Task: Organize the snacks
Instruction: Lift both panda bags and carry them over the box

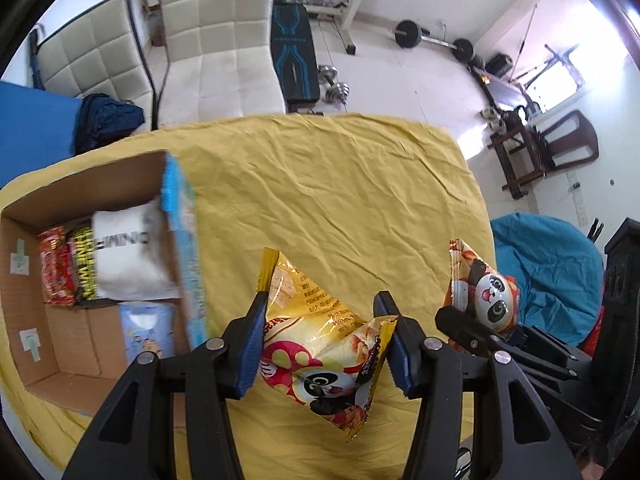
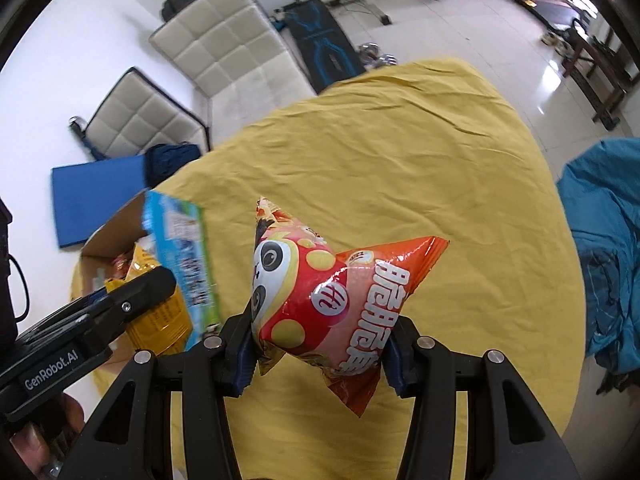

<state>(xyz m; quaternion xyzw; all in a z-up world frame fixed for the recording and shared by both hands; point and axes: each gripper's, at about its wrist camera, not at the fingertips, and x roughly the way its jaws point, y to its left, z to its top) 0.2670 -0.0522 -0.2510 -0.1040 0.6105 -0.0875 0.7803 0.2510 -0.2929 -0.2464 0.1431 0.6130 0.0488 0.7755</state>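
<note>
My left gripper (image 1: 322, 340) is shut on a yellow panda snack bag (image 1: 320, 344), held above the yellow cloth. My right gripper (image 2: 320, 340) is shut on an orange-red panda snack bag (image 2: 332, 300), which also shows at the right of the left wrist view as the orange-red bag (image 1: 484, 288). A cardboard box (image 1: 24, 280) stands at the left with several snack packs inside: a red pack (image 1: 56, 272), a white pack (image 1: 128, 252), a light blue pack (image 1: 148, 332). The same box (image 2: 116, 224) shows behind my left gripper (image 2: 132, 292) in the right wrist view.
The yellow cloth (image 1: 340, 184) covers the round table. Cream padded chairs (image 1: 224, 40) stand beyond its far edge, with a blue mat (image 2: 96, 200) and gym weights (image 1: 408, 34) on the floor. A teal beanbag (image 2: 600, 248) lies at the right.
</note>
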